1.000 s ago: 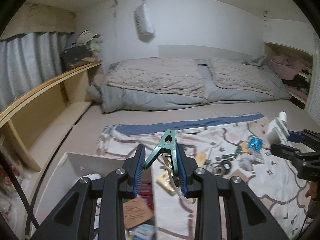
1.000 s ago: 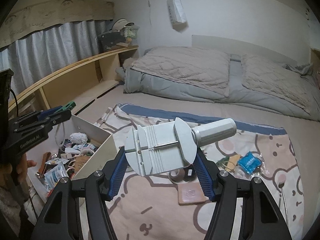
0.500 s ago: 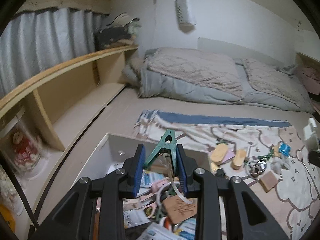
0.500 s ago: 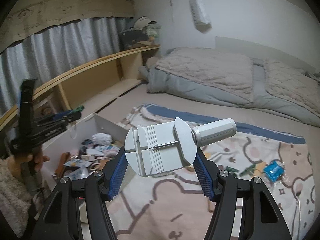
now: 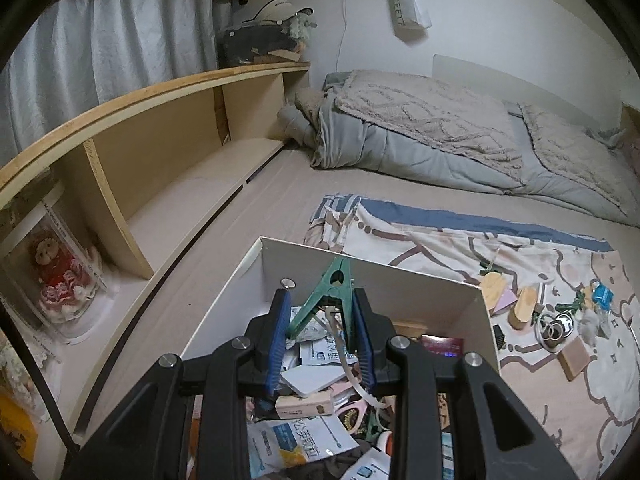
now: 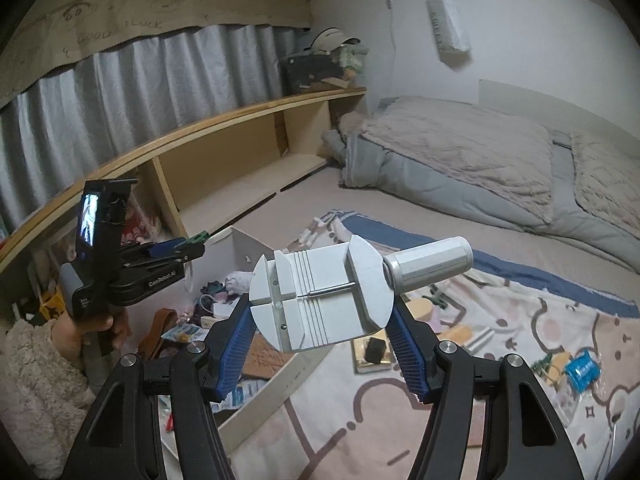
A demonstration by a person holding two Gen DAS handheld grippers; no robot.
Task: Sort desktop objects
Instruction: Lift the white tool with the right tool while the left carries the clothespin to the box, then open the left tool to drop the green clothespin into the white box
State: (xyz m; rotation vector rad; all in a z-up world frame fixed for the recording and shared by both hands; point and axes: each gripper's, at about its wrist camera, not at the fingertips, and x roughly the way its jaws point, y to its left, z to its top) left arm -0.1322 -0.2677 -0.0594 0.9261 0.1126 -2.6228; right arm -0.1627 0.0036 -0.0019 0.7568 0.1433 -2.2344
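My left gripper (image 5: 320, 304) is shut on a green plastic clamp (image 5: 334, 286) and holds it above the white box (image 5: 424, 292), which is full of mixed small items. In the right wrist view the left gripper (image 6: 192, 244) with the green clamp hangs over the box (image 6: 244, 246). My right gripper (image 6: 320, 328) is shut on a grey plastic tool with a silver cylinder knob (image 6: 320, 300), held in the air right of the box.
A patterned cloth (image 5: 560, 392) on the bed carries loose items: wooden pieces (image 5: 524, 308), metal rings (image 5: 554, 330), a blue packet (image 5: 602, 294), a brown block (image 5: 574, 358). A wooden shelf (image 5: 160, 152) runs along the left. Folded bedding (image 5: 460, 132) lies behind.
My left gripper has carried the green clamp leftward from over the cloth to above the box. My right gripper has swung left toward the box with the grey tool.
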